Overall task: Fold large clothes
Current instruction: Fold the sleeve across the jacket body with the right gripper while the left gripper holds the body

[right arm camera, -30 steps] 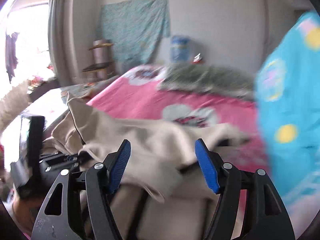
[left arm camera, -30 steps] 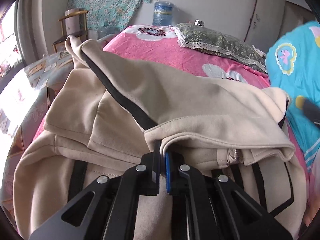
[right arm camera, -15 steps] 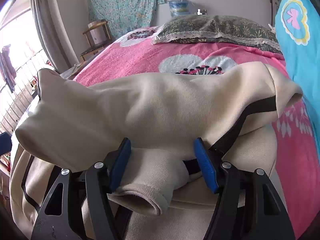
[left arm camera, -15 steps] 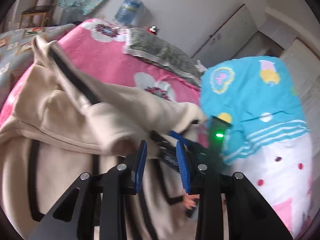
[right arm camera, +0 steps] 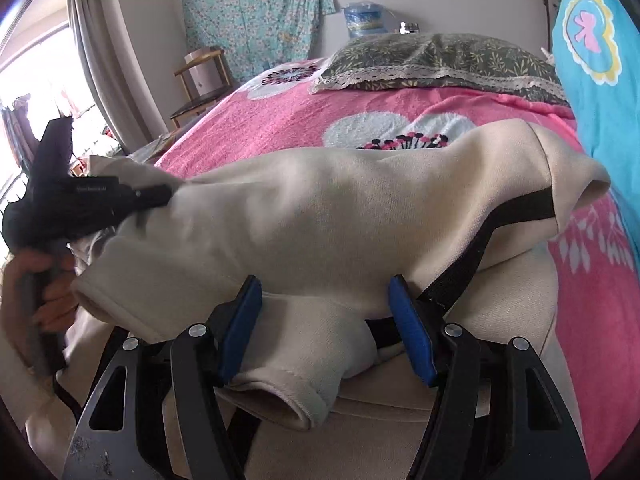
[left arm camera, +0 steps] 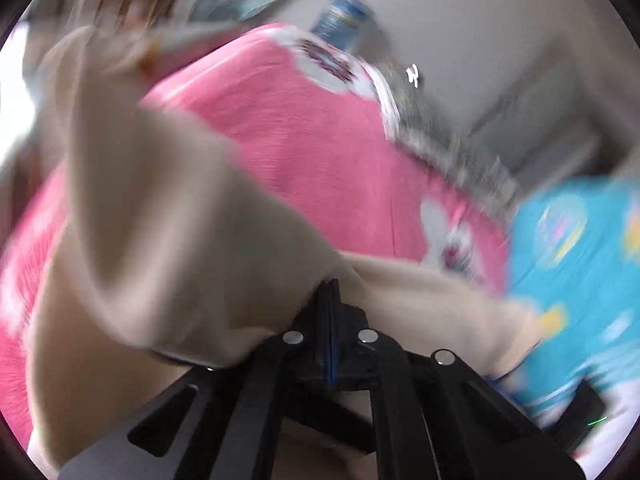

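On bed (right arm camera: 320, 120): left tool (left arm camera: 330, 286) pinches hoodie (right arm camera: 340, 208); right tool (right arm camera: 326, 312) wide, straddling sleeve.

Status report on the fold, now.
Left gripper shut on the beige jacket, lifting a fold. Right gripper open, blue pads either side of the sleeve cuff, not clamped. Nothing in the way on the pink bedspread.

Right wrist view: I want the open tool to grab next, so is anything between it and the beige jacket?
Nothing visible. The right tool is open with the beige jacket sleeve lying directly between its blue pads.
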The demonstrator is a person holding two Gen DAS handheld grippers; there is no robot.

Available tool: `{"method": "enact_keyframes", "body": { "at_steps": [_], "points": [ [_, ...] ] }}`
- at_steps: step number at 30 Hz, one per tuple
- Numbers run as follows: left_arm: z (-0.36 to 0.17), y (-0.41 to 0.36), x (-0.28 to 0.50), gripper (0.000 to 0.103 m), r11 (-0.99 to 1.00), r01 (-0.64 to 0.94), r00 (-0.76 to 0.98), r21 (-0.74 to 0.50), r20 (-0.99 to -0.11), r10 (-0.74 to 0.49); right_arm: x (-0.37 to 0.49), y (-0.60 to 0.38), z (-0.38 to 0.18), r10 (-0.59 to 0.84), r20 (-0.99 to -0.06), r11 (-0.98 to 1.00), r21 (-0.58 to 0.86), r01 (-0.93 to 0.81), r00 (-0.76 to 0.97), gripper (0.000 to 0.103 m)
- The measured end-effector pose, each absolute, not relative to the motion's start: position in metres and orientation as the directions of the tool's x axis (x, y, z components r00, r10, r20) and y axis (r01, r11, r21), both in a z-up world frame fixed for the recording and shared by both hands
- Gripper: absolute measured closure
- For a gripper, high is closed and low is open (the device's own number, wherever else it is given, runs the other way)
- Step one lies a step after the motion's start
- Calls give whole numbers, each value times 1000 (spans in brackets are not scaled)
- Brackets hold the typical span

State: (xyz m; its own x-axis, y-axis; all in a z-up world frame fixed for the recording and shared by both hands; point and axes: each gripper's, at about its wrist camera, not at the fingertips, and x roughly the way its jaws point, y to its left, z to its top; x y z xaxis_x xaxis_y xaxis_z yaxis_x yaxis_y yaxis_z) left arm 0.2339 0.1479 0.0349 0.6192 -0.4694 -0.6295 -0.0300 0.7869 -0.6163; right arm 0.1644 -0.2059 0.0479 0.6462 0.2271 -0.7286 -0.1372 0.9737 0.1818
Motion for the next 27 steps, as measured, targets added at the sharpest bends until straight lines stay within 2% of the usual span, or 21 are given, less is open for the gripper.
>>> {"method": "enact_keyframes", "body": {
  "at_steps": [3, 6, 8, 9, 11, 12, 14, 17, 19, 20, 22, 25, 26, 27],
  "points": [
    [46, 161, 223, 100, 816, -51, 679, -575, -620, -394, 164, -205, 48, 226, -727, 974, 180, -139, 649, 40],
    [42, 175, 224, 100, 764, -114, 699, -635, -598, -392, 163, -205, 48, 228, -725, 974, 179, -141, 650, 40],
    [49, 178, 220, 100, 749, -170, 733, -640, -590, -338, 163, -205, 48, 227, -725, 974, 178, -141, 650, 40],
    [52, 179, 221, 100, 768, -185, 745, -613, -597, -298, 164, -205, 48, 228, -725, 974, 179, -141, 650, 40],
    [68, 175, 217, 100, 850, -263, 764, -456, -636, -105, 163, -204, 49, 227, -729, 974, 178, -141, 646, 40],
    [71, 176, 216, 100, 864, -281, 765, -419, -641, -62, 162, -203, 52, 215, -738, 977, 162, -142, 639, 40],
    [70, 172, 220, 101, 893, -247, 740, -377, -668, -77, 152, -198, 73, 165, -723, 985, 88, -148, 671, 41],
    [89, 151, 205, 101, 956, -153, 795, -249, -606, -31, 148, -193, 111, 165, -632, 980, 22, -196, 757, 41],
    [102, 129, 202, 101, 976, -57, 824, -212, -562, -74, 178, -193, 124, 186, -655, 979, 58, -197, 733, 43],
    [102, 123, 209, 101, 974, -19, 809, -226, -576, -118, 195, -193, 125, 204, -670, 976, 88, -197, 713, 44],
    [91, 108, 230, 101, 963, 32, 746, -266, -635, -200, 231, -202, 118, 216, -713, 976, 138, -169, 667, 46],
    [58, 109, 249, 101, 953, -16, 663, -303, -716, -217, 259, -241, 83, 182, -770, 980, 193, -50, 612, 49],
    [45, 114, 253, 101, 938, -12, 643, -346, -721, -257, 259, -263, 71, 188, -771, 972, 233, -6, 608, 63],
    [34, 122, 252, 101, 915, 8, 639, -404, -702, -316, 257, -283, 61, 212, -766, 958, 286, 27, 607, 66]
  ]
}}
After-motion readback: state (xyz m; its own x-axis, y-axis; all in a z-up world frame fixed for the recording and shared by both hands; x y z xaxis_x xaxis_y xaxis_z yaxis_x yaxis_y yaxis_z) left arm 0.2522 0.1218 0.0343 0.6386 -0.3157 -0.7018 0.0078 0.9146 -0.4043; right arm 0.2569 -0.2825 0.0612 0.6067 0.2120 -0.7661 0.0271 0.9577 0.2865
